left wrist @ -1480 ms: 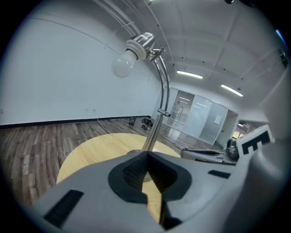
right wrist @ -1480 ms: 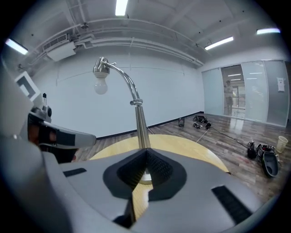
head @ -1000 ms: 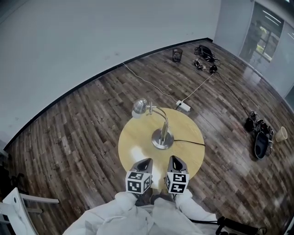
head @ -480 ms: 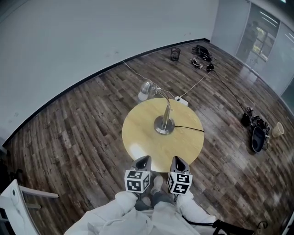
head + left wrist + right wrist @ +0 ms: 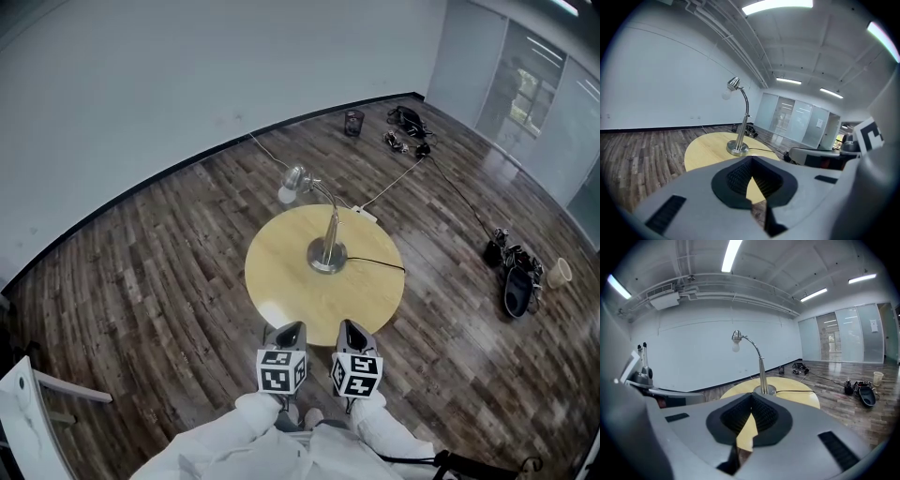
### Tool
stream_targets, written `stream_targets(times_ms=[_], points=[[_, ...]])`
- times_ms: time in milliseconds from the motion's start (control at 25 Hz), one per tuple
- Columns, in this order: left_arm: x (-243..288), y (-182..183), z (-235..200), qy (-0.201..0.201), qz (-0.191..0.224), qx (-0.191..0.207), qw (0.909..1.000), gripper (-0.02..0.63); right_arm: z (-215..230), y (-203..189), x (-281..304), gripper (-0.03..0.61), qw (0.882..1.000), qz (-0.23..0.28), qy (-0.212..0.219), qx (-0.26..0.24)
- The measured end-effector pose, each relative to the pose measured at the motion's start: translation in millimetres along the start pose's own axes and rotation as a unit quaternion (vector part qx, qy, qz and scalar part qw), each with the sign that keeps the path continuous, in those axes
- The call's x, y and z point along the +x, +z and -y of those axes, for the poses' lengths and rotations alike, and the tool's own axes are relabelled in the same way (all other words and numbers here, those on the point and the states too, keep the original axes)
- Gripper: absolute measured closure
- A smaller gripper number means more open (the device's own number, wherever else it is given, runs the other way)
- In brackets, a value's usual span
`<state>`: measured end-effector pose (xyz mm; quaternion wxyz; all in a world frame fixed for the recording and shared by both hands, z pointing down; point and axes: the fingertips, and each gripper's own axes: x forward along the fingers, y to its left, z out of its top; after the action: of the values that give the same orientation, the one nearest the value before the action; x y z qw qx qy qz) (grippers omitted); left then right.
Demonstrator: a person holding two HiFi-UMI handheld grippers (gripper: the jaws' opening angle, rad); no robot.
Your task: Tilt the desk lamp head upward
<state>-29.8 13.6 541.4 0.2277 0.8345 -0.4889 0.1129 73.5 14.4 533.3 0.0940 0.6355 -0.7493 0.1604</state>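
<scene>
A silver desk lamp (image 5: 327,254) stands on a round yellow table (image 5: 291,291), its curved neck ending in a head (image 5: 292,180) with a white bulb over the table's far left edge. The lamp also shows in the left gripper view, lamp head (image 5: 733,84), and in the right gripper view, lamp head (image 5: 736,336). My left gripper (image 5: 287,334) and right gripper (image 5: 352,332) hover side by side just off the table's near edge, both shut and holding nothing, well short of the lamp.
A black cord (image 5: 375,262) runs from the lamp base to the right across the table. A white power strip (image 5: 366,214) lies on the wood floor behind the table. Bags and shoes (image 5: 514,281) lie at the right, a black bin (image 5: 353,122) near the far wall.
The view has pulled back from the table: the lamp and table sit farther away in the head view, and the grippers now hang off the near edge rather than over the tabletop.
</scene>
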Motion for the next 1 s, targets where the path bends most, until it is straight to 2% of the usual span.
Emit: stream_targets(times_ms=[240, 440, 1000], points=[[1.0, 1.5, 5.7, 0.008, 0.002, 0.001, 1.0, 0.612, 10.7, 5.9, -7.8, 0.566, 1.0, 0.002, 0.004, -0.002], [-4.4, 0.7, 8.9, 0.01, 0.0, 0.014, 0.9999, 0.612, 13.5, 8.7, -12.6, 0.566, 0.999, 0.0, 0.0, -0.046], [-13.4, 0.2, -5.3, 0.014, 0.002, 0.005, 0.9999, 0.612, 2.7, 6.4, -11.6, 0.566, 0.999, -0.005, 0.011, -0.042]])
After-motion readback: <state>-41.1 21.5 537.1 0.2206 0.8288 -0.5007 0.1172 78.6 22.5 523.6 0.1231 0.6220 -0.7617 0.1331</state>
